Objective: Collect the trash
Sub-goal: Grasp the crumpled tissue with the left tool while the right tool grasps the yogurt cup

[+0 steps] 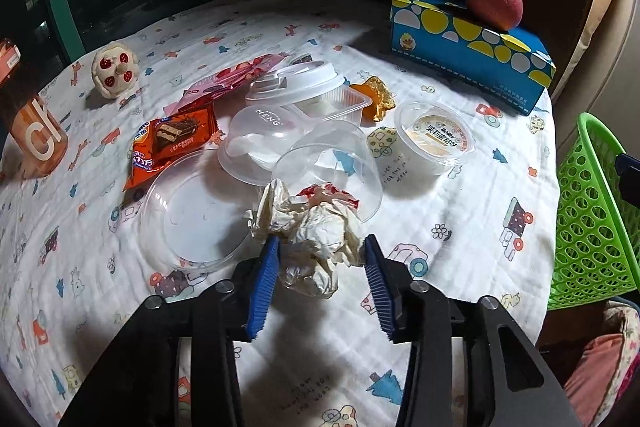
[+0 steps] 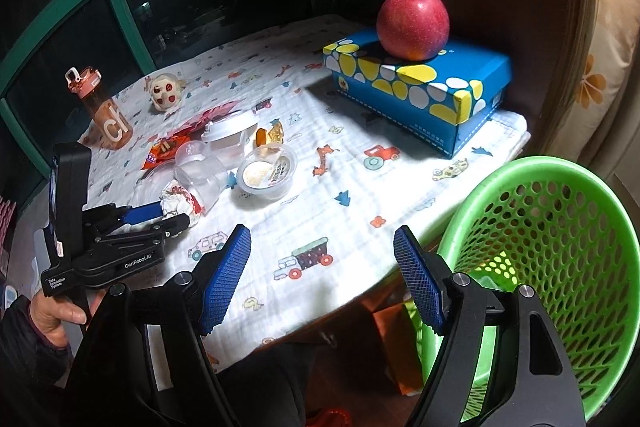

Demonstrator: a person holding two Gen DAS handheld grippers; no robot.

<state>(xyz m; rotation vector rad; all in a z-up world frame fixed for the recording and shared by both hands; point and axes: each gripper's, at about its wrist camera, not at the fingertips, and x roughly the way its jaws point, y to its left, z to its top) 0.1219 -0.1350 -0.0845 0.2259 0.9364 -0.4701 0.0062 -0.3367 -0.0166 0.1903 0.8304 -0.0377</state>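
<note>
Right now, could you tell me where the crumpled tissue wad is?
The crumpled tissue wad lies on the tablecloth between the open left gripper fingers, just in front of the clear plastic cups.

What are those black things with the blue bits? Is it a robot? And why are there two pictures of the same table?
It is not a robot. A person holds two grabbing tools, one in each hand, and each tool has a little camera looking along its blue fingers. So one picture comes from the left gripper and the other from the right gripper.

In the right tool's picture you can even see the person's hand holding the left tool.

On the table cloth lies rubbish: crumpled paper, clear plastic cups, snack wrappers and a pudding tub. There is also an apple on a blue box, and a water bottle.

The left fingers are open on both sides of the crumpled paper, not squeezing it yet. The right fingers are open and empty, near the green basket.
</note>
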